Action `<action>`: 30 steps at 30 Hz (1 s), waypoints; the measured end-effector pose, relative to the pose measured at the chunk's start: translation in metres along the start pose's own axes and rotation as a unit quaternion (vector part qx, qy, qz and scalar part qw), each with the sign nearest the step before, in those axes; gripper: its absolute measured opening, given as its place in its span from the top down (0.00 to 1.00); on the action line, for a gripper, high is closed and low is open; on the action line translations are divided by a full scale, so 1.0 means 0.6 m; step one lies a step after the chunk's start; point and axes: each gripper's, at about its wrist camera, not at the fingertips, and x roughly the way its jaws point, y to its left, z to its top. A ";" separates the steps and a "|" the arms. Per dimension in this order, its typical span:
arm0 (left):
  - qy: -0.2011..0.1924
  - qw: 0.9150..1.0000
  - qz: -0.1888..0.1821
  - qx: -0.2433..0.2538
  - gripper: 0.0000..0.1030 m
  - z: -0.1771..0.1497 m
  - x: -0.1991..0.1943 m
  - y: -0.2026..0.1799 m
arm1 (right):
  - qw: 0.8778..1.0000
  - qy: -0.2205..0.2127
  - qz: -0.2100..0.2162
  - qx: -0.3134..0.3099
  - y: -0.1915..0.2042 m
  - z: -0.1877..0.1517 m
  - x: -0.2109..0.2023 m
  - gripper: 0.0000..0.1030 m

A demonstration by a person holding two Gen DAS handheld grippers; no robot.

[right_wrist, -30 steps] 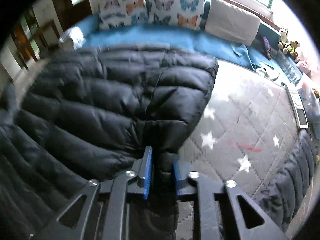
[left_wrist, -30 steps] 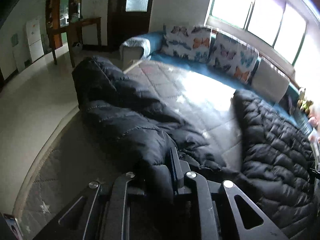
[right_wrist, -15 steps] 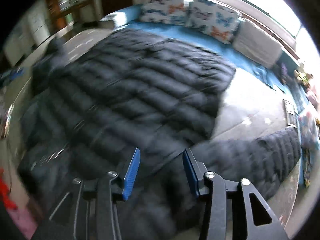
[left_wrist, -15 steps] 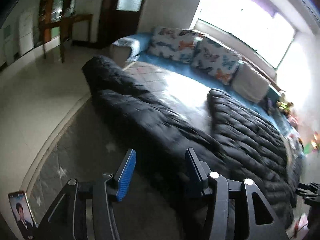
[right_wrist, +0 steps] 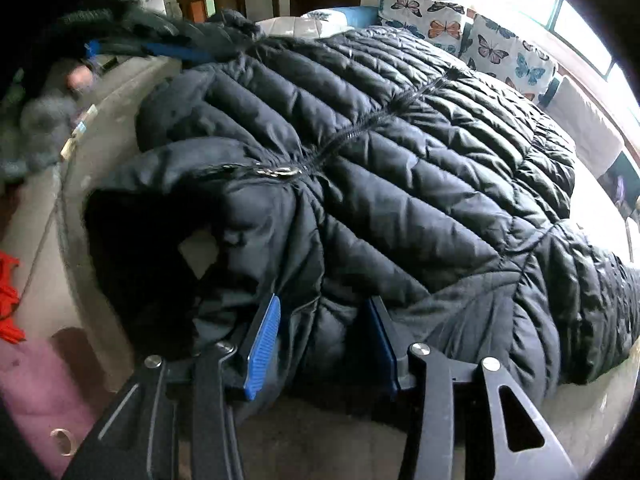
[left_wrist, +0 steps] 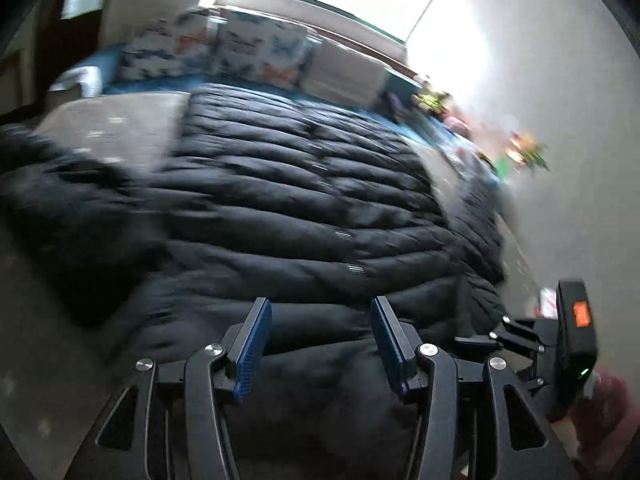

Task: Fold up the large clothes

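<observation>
A large black quilted puffer coat (left_wrist: 304, 208) lies spread flat over the grey quilted mat; in the right wrist view the coat (right_wrist: 400, 168) shows its zipper running down the middle and its collar at the near left. My left gripper (left_wrist: 318, 320) is open, its blue pads apart just above the coat's near edge. My right gripper (right_wrist: 322, 320) is open too, its jaws astride a fold of the coat near the collar, not closed on it. The left view is motion-blurred.
Butterfly-print cushions (right_wrist: 440, 24) and a blue sofa run along the window behind the mat (left_wrist: 112, 128). Toys (left_wrist: 520, 152) sit at the right. The other gripper's body (left_wrist: 572, 340) shows at the right of the left view. Red items (right_wrist: 8, 300) lie on the floor.
Both grippers, shut on the coat a second ago, have let go and opened. Both have swung round to the coat's near edge; the coat now lies flat on the mat.
</observation>
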 end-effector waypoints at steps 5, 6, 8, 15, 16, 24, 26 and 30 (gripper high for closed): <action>0.031 0.997 -0.068 0.018 0.47 0.006 0.073 -0.061 | 0.995 -0.068 -0.028 0.060 -0.060 -0.003 -0.051 0.53; 0.041 0.996 -0.081 0.022 0.47 0.004 0.089 -0.073 | 0.993 -0.073 -0.038 0.081 -0.082 -0.006 -0.051 0.53; 0.064 0.993 -0.094 0.036 0.47 -0.005 0.119 -0.095 | 0.989 -0.073 -0.048 0.118 -0.118 -0.012 -0.039 0.53; 0.094 0.987 -0.085 0.101 0.48 -0.058 0.154 -0.136 | 0.981 -0.073 0.007 0.182 -0.182 -0.056 -0.013 0.53; 0.094 0.986 -0.080 0.108 0.48 -0.063 0.155 -0.138 | 0.978 -0.080 0.017 0.192 -0.190 -0.058 -0.022 0.53; 0.089 0.986 -0.073 0.124 0.48 -0.074 0.155 -0.133 | 0.936 -0.124 -0.037 0.327 -0.328 -0.114 -0.089 0.45; 0.086 0.986 -0.069 0.129 0.48 -0.076 0.150 -0.132 | 0.918 -0.132 -0.054 0.371 -0.382 -0.137 -0.094 0.43; 0.085 0.985 -0.063 0.133 0.48 -0.077 0.149 -0.132 | 0.883 -0.132 -0.078 0.444 -0.481 -0.180 -0.085 0.43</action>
